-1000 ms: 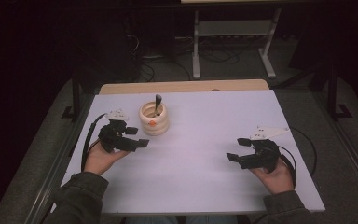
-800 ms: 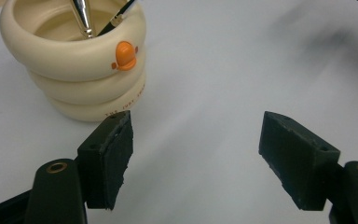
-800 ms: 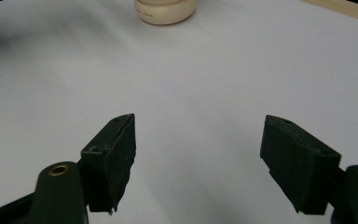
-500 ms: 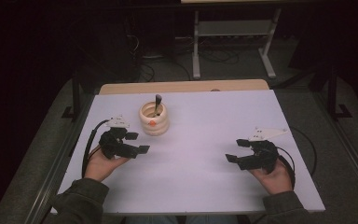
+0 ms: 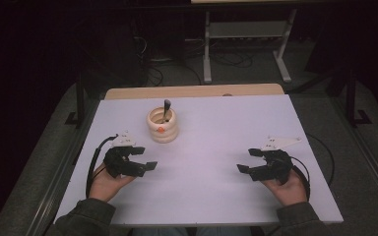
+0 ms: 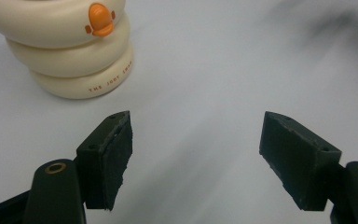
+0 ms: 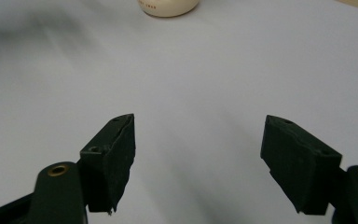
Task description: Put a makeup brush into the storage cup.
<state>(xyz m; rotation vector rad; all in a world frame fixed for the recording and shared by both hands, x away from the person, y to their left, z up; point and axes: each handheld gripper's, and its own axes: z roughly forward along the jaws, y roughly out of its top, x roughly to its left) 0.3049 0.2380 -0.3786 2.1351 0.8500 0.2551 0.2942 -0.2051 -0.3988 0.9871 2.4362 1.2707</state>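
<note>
I am looking down on a white counter (image 5: 216,196) with 2 hand-held tongs resting low over it. The left tongs (image 5: 142,158) are sitting at the near left, jaws standing wide apart with nothing between them, pointing toward the middle of the counter. The right tongs (image 5: 248,161) are sitting at the near right, well apart from the left ones, jaws also standing wide apart and gripping nothing, pointing inward too. A hand is wrapping each tool from behind, and a black cable is looping off each one.

The cream ring stack (image 5: 162,125) is standing upright on the far left-centre part of the counter, near the left tongs but not touching them. I am counting 3 rounded rings in the left gripper view, with a small orange mark on the top one and faint orange lettering on the bottom one. A dark stick-like handle (image 5: 167,107) is rising out of its hollow centre, tilting slightly.

In the left gripper view the stack is sitting ahead and off to the upper left of the jaws; in the right gripper view its base is showing far ahead at the top edge.
</note>
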